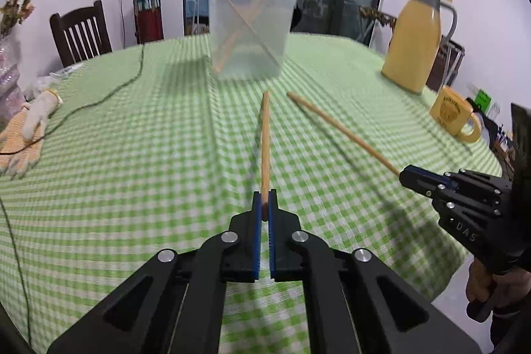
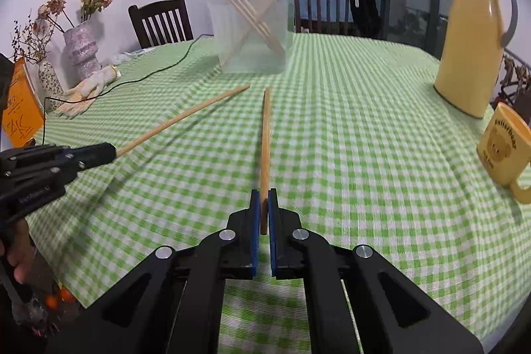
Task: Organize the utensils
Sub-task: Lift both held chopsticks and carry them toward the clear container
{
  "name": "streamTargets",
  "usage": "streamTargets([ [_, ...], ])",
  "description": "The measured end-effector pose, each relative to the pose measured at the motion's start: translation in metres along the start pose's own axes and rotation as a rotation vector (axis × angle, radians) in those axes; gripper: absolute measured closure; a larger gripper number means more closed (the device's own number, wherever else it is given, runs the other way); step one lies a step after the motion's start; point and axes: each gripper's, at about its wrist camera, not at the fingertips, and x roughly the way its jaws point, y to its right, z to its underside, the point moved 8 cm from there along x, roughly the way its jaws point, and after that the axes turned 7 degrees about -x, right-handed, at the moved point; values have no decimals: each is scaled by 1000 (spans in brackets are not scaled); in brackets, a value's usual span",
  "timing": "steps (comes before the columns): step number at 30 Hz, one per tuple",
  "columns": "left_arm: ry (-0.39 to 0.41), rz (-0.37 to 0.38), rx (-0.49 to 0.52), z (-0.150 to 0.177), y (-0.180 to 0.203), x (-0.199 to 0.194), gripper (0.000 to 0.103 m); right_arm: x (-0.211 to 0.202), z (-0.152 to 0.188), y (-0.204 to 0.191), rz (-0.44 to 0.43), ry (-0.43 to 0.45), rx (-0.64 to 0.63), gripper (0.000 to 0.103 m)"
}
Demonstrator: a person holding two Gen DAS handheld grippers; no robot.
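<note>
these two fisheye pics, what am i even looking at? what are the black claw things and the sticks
The black claws are hand-held grippers, one in each of a person's hands, and each carries a camera looking along its own two fingers.

In the left camera's picture, the left gripper is closed on a chopstick; the right gripper shows at the side. In the right camera's picture, the right gripper pinches its own chopstick.

Both point toward a clear plastic container that already holds several chopsticks. It stands on a table with a green checked cloth, along with a yellow jug, a yellow mug, gloves and a black cable.
</note>
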Motion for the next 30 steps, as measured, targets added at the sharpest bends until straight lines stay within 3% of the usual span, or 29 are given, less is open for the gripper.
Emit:
streamTargets([
  [14, 99, 79, -22, -18, -27, -52, 103, -26, -29, -23, 54, 74, -59, 98],
  [23, 184, 74, 3, -46, -43, -81, 103, -50, -59, -27, 93, 148, -108, 98],
  [30, -7, 223, 33, 8, -33, -51, 100, -53, -58, -20, 120, 146, -101, 98],
])
